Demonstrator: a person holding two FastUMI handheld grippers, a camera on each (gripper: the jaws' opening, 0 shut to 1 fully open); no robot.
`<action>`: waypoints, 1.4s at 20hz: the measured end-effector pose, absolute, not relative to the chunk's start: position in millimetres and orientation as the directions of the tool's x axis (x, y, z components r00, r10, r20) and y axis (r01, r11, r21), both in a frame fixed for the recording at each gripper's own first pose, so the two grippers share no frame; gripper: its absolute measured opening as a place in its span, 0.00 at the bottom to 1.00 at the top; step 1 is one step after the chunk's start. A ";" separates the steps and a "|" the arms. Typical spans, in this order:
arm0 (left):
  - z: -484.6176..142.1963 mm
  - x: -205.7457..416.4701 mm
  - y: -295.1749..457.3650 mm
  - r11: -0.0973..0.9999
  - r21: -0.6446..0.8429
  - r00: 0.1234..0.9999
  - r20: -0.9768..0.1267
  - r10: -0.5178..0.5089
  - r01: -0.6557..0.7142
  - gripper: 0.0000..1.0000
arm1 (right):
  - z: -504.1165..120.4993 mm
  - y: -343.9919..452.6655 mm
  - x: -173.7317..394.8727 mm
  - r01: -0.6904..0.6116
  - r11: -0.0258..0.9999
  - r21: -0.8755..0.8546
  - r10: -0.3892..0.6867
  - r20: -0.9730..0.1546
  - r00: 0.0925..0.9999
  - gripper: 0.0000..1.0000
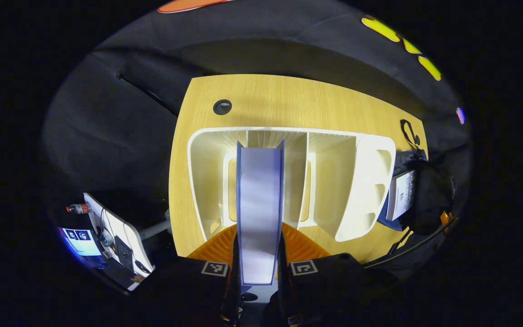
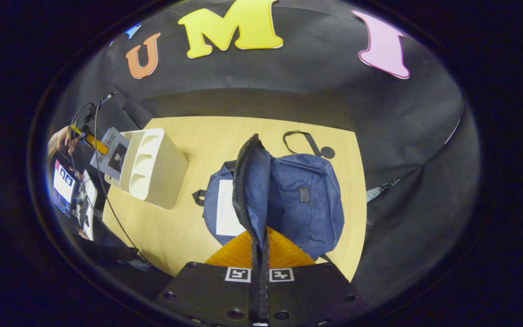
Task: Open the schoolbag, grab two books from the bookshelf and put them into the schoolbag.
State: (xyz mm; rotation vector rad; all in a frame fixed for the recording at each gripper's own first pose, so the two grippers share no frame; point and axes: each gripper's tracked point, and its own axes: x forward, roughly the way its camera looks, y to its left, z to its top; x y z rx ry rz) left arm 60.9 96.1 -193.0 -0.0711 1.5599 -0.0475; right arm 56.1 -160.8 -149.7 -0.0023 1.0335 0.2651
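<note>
The left gripper (image 1: 259, 272) jaws clamp a book (image 1: 259, 209) above the bookshelf (image 1: 288, 181); beside the bookshelf, the right gripper (image 2: 259, 268) jaws pinch the schoolbag (image 2: 302, 195) flap (image 2: 252, 190) upright.

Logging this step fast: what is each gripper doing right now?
Left gripper: closed on a book.
Right gripper: closed on the schoolbag's flap, held up.

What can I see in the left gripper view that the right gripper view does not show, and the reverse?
Left gripper view: the left tongs shut on a book, seen edge-on above the empty slots of the bookshelf.

Right gripper view: the right tongs shut on the flap of the open schoolbag, with a book inside.

Both: the bookshelf, the schoolbag and the wooden table.
</note>
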 end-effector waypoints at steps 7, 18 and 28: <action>-104.3 11.0 110.7 0.983 -0.176 0.135 -0.976 -0.169 -0.045 0.35 | -148.9 -160.5 52.9 -0.238 0.964 0.120 0.225 -0.842 0.490 0.00; -4.1 -26.1 76.0 0.905 -0.415 0.336 -0.869 -0.364 -0.094 0.35 | -148.2 -160.4 49.9 -0.240 0.962 0.126 0.233 -0.836 0.497 0.00; 17.0 -12.0 -83.8 0.678 -0.730 0.365 -0.609 -0.704 0.091 0.34 | -149.9 -171.2 45.1 -0.209 0.969 0.132 0.222 -0.835 0.504 0.00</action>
